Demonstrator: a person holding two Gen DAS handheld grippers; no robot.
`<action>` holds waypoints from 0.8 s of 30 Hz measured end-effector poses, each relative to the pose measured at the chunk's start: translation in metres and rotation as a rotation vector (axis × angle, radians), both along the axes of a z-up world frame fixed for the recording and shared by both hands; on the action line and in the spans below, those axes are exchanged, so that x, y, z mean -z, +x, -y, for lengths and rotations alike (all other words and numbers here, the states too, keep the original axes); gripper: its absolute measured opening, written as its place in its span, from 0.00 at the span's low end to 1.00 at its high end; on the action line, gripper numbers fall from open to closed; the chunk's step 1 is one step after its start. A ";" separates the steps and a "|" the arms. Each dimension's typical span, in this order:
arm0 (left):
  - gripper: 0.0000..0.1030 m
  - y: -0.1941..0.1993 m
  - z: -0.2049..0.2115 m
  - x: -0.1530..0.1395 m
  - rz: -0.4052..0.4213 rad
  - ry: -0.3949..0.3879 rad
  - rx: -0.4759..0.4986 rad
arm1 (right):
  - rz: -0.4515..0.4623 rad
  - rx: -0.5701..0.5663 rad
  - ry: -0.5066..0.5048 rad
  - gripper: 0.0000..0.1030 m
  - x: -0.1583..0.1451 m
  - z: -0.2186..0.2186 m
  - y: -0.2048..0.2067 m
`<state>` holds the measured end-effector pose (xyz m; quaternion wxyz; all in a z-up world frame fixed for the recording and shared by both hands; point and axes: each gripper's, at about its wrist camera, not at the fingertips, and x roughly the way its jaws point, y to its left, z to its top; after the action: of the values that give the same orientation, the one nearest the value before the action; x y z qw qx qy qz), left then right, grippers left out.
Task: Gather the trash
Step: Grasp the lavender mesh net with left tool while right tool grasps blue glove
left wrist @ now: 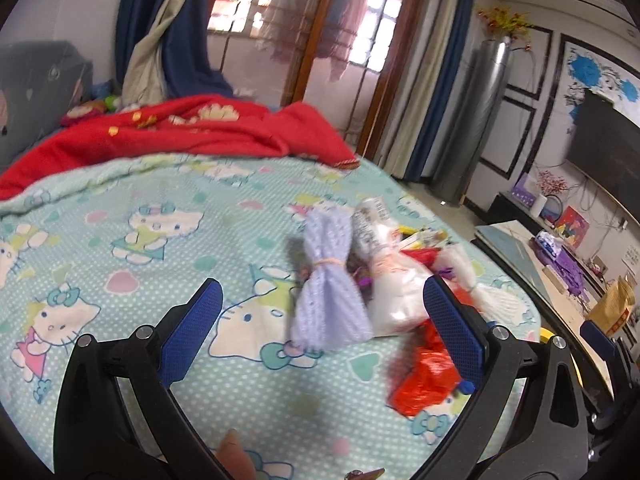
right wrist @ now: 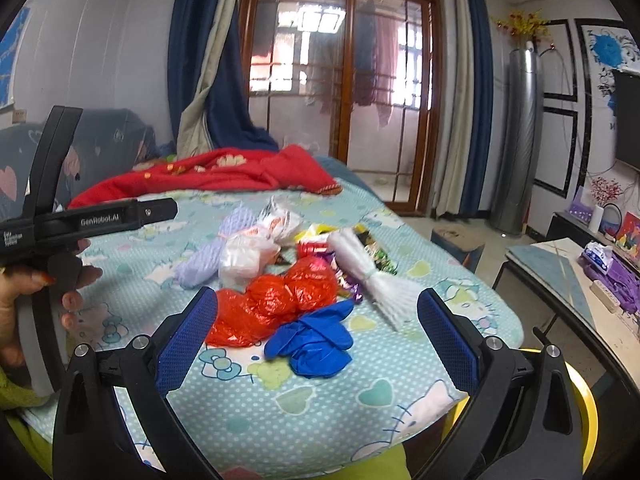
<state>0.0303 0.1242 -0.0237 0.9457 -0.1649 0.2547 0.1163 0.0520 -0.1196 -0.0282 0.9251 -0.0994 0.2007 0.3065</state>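
A pile of trash lies on the bed's cartoon-cat sheet (right wrist: pixel 280 396). In the right wrist view a crumpled blue glove (right wrist: pixel 316 340) sits nearest, with a red plastic bag (right wrist: pixel 272 304) behind it, a white tied bundle (right wrist: pixel 372 280) to the right, and a lilac bundle (right wrist: pixel 208 252) and a white plastic bag (right wrist: pixel 244 256) further back. My right gripper (right wrist: pixel 318 320) is open just before the glove. My left gripper (left wrist: pixel 318 314) is open, with the lilac bundle (left wrist: pixel 328 300) and white bag (left wrist: pixel 392 292) between its fingers; the red bag (left wrist: pixel 428 376) lies by the right finger.
A red blanket (right wrist: pixel 224 176) is heaped at the far end of the bed. A yellow bin rim (right wrist: pixel 584 400) shows at the bed's near right corner. A low table (right wrist: pixel 560 276) with clutter stands to the right. A hand (right wrist: pixel 40 288) holds the left gripper's handle.
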 end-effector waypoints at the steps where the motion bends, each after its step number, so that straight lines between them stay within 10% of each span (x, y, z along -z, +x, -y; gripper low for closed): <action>1: 0.89 0.003 -0.003 0.003 -0.010 -0.010 0.000 | -0.014 0.001 -0.006 0.94 0.002 -0.003 0.004; 15: 0.86 0.043 -0.013 0.043 -0.148 -0.143 0.076 | -0.191 0.013 -0.043 0.93 0.040 -0.018 0.045; 24: 0.69 0.049 -0.018 0.059 -0.186 -0.219 0.085 | -0.315 0.020 -0.079 0.62 0.062 -0.026 0.066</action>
<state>0.0791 0.1427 -0.0830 0.8984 -0.2448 0.3592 0.0625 0.1180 -0.0935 -0.0901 0.8805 -0.0845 0.3562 0.3011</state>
